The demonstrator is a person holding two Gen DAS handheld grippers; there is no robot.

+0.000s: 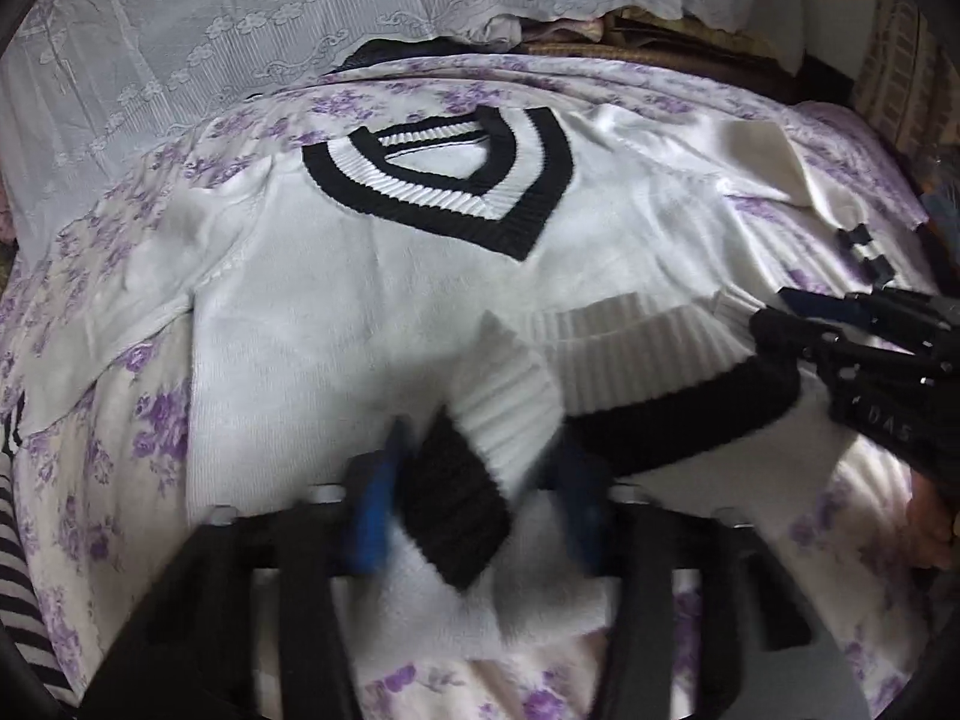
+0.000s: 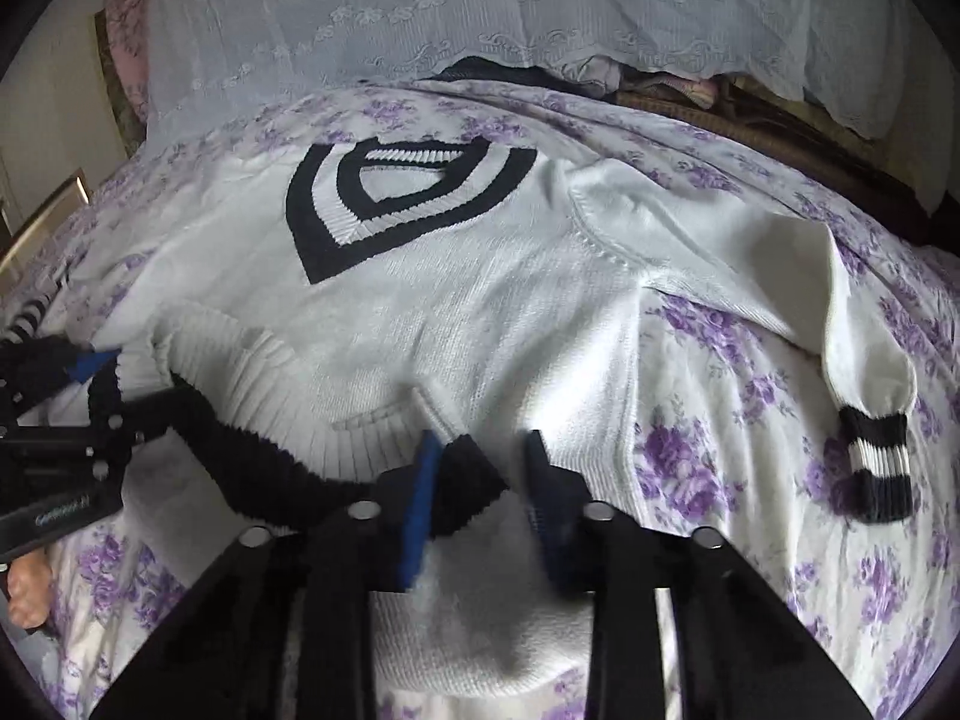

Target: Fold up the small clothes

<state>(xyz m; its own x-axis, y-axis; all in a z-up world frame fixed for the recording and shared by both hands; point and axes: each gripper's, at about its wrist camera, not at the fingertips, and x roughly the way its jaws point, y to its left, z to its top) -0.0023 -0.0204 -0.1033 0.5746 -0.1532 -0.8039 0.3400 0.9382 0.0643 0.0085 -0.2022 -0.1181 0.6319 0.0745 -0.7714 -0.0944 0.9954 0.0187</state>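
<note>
A white knit sweater (image 1: pixel 372 300) with a black-and-white V-neck collar (image 1: pixel 444 174) lies face up on a floral bedsheet (image 1: pixel 108 468); it also shows in the right wrist view (image 2: pixel 480 312). Its ribbed hem with black trim (image 1: pixel 660 420) is lifted and folded up toward the collar. My left gripper (image 1: pixel 474 498) holds the hem's left corner between its blue pads. My right gripper (image 2: pixel 480 504) holds the hem's right corner (image 2: pixel 468 480). The right gripper shows at the right edge of the left wrist view (image 1: pixel 840 330). One sleeve with a striped cuff (image 2: pixel 876 468) lies spread to the right.
A white lace cover (image 2: pixel 480 18) hangs at the back of the bed. A black-and-white striped garment (image 1: pixel 24 570) lies at the left edge. Dark clothes (image 1: pixel 384 54) are piled behind the collar.
</note>
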